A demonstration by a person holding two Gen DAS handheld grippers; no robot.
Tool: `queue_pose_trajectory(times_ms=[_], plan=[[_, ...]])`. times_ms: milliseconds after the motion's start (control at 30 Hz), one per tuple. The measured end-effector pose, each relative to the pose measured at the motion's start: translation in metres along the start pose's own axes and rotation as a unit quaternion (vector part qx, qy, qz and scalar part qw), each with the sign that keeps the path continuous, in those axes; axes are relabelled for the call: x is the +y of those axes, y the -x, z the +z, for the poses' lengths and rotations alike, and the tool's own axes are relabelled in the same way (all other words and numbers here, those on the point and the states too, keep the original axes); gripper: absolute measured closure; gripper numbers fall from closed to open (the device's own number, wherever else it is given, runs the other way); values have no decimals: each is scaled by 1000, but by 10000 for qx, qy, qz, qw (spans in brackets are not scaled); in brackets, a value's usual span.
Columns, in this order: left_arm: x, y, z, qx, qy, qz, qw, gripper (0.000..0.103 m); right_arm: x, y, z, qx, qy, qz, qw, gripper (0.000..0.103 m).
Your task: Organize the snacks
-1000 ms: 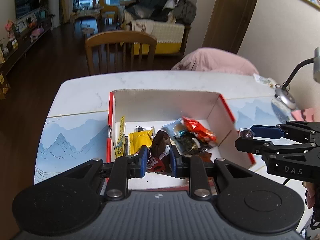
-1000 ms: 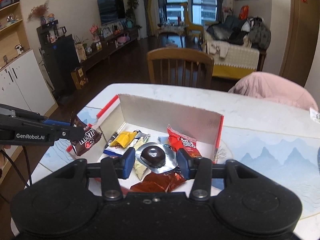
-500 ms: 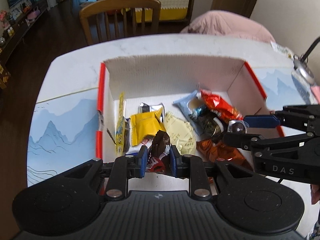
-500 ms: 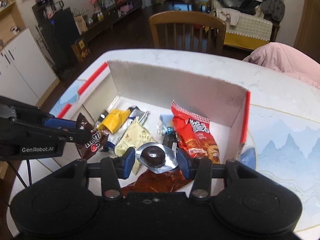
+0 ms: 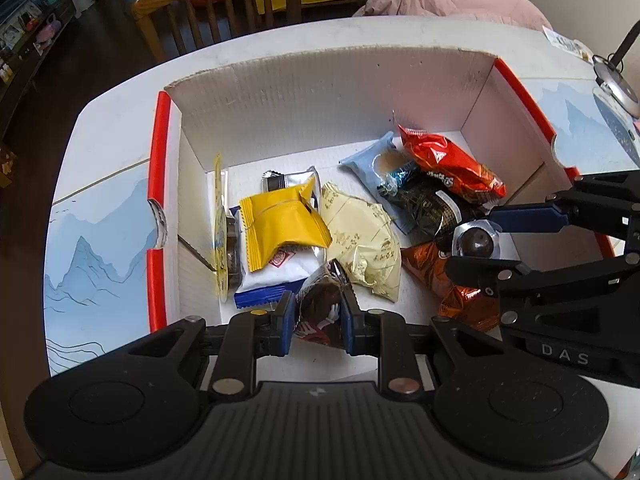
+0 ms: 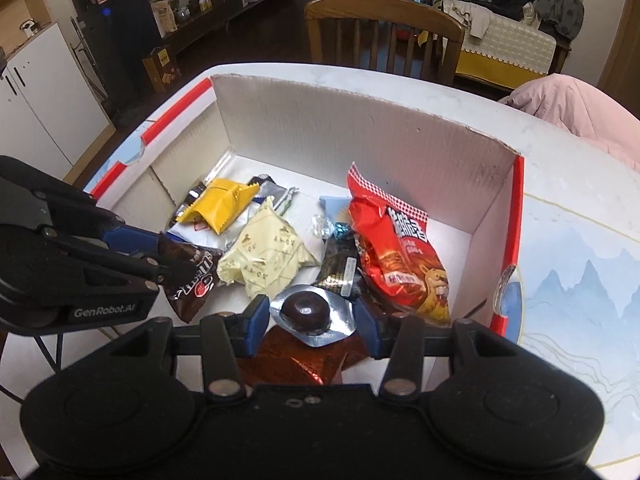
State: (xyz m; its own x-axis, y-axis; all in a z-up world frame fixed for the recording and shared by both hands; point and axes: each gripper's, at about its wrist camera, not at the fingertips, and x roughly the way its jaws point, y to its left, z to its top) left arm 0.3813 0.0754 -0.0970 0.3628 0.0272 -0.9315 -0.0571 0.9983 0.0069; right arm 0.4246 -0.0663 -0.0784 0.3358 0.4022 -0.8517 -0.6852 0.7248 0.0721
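In the left wrist view, the left gripper (image 5: 318,317) is seen clenched on a brown chocolate packet (image 5: 320,308), held over the near edge of the cardboard box (image 5: 320,92), whose floor lies ahead and below. In the right wrist view, the right gripper (image 6: 310,322) is seen clamped on a foil-cupped chocolate (image 6: 306,313), likewise above the box's near side, right of the packet.

White lettering "DAS" is printed on the body of the right gripper (image 5: 476,248), right of the left jaws. "GenRobot.AI" is printed on the left gripper (image 6: 176,264), left of the right jaws. The red snack bag (image 6: 396,256) ahead of the right jaws carries Chinese characters that are not legible.
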Motion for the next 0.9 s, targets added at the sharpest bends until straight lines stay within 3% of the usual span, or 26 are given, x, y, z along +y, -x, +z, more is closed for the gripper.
queue_pose_trajectory(times_ms=[267,600,667,733,900], plan=[[1,-7,-5,165,57,-79,9998,79,-1,-4,-4,80,-59,-83,9999,57],[9,15,-13,-181,270,-152,9994,75,-1,17,-8,-160,-186,-111,9996,52],[12,22,-16,-287,325,-149,9989,70,0,26,-9,-254,-199,-78,9994,50],[15,31,-19,-407,383,-159,9983,46,1,35,-11,-354,-209,-81,9991,46],[19,54,-28,-706,464,-155,9963,42,7,58,-18,-622,-221,-101,9978,38]])
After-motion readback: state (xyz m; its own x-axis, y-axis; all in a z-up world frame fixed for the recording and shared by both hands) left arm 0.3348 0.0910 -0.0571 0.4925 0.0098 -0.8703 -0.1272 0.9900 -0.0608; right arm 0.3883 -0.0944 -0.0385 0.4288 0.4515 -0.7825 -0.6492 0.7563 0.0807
